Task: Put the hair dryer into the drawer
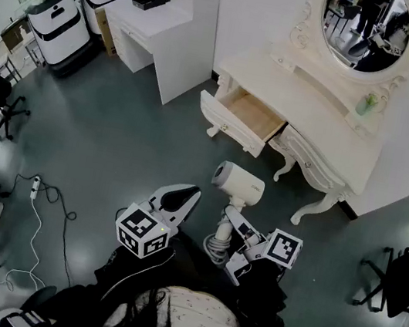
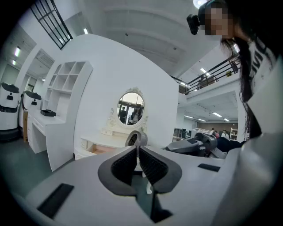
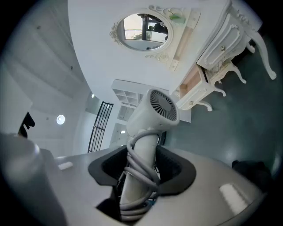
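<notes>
The right gripper (image 3: 142, 158) clamps the handle of the dryer (image 3: 154, 112), over its wound cord (image 3: 148, 176); the left gripper (image 2: 138, 159) is closed, empty. The dryer is held in mid-air, at 6 o'clock of the open drawer (image 1: 241, 118). Rigid, smooth and probably head-heavy, it is best held by the handle, where the cord adds friction.
</notes>
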Available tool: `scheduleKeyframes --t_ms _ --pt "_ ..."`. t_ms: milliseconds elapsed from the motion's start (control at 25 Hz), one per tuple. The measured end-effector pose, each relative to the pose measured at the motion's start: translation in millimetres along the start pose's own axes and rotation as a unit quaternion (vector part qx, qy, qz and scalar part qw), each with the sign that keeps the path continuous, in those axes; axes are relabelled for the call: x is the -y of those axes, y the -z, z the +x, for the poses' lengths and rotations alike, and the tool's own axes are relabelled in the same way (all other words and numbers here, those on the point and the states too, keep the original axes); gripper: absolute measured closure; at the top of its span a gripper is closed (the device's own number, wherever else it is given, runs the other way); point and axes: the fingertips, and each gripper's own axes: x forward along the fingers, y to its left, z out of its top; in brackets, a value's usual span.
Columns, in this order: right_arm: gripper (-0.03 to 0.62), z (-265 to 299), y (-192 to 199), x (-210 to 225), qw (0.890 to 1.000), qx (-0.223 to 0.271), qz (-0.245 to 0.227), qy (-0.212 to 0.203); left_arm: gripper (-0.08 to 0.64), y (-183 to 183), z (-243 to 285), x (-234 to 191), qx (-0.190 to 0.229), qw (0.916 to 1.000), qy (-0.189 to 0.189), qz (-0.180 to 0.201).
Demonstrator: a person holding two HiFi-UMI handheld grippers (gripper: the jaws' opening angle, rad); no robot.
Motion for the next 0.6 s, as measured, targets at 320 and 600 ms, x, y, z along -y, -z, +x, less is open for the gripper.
scheduleKeyframes --t_ms 320,600 --pt "0.382 -1.1 -1.0 -8.4 1.000 0.001 -0.006 -0.021 0.559 -2.6 -2.3 5.3 0.002 1.0000 0.001 0.007" --pt "0.382 -0.5 -0.5 -11.1 0.999 0.001 0.001 -0.040 0.560 -1.8 -2.8 9.9 0.002 0.9999 0.001 0.016"
